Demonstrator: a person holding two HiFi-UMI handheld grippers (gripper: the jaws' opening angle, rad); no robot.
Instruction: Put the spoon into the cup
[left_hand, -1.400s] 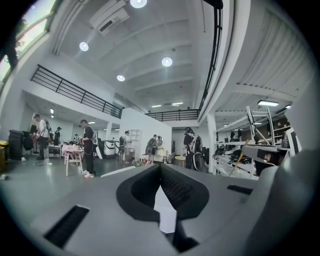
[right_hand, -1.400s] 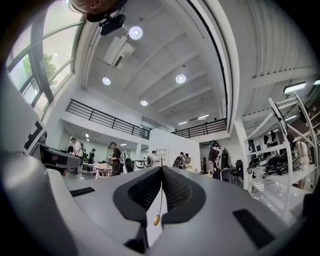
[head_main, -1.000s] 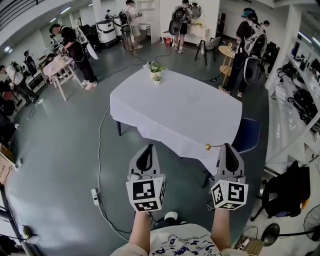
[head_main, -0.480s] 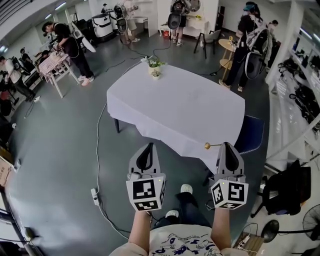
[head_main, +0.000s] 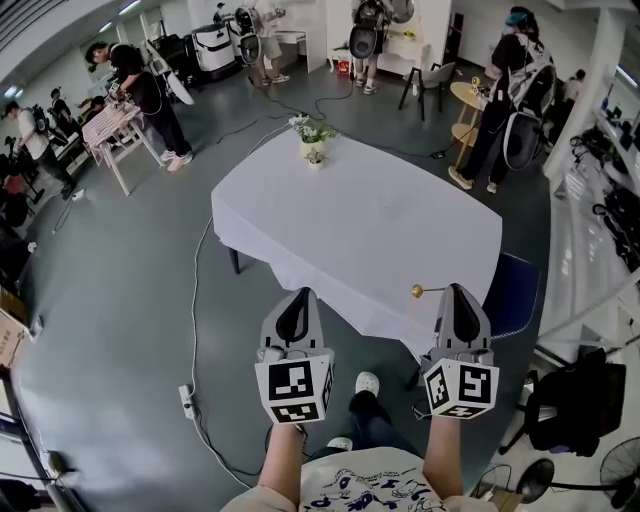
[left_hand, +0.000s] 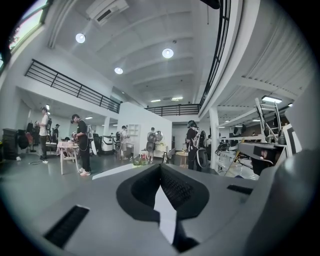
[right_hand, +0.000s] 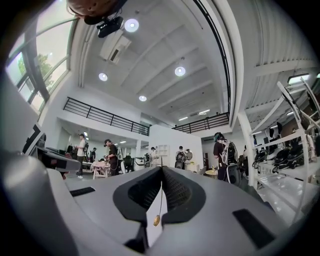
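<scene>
My right gripper (head_main: 457, 291) is shut on a thin gold spoon (head_main: 419, 291), whose small round end sticks out to the left of the jaws. In the right gripper view the spoon (right_hand: 157, 218) runs down between the closed pads of the right gripper (right_hand: 161, 171). My left gripper (head_main: 293, 294) is shut with nothing in it, and the left gripper view shows the left gripper (left_hand: 160, 168) the same way. Both are held over the floor, short of the white-clothed table (head_main: 400, 230). At its far corner stand a potted plant (head_main: 310, 132) and a small cup-like thing (head_main: 315, 158).
A blue chair (head_main: 515, 290) stands at the table's right side. A cable with a power strip (head_main: 187, 396) lies on the floor at the left. A black bag (head_main: 572, 385) sits at the right. Several people stand around the room's far side.
The table's near corner has drawn closer to the grippers as the person walks forward. A shoe now shows below between the grippers. The spoon stays gripped in the right jaws.
</scene>
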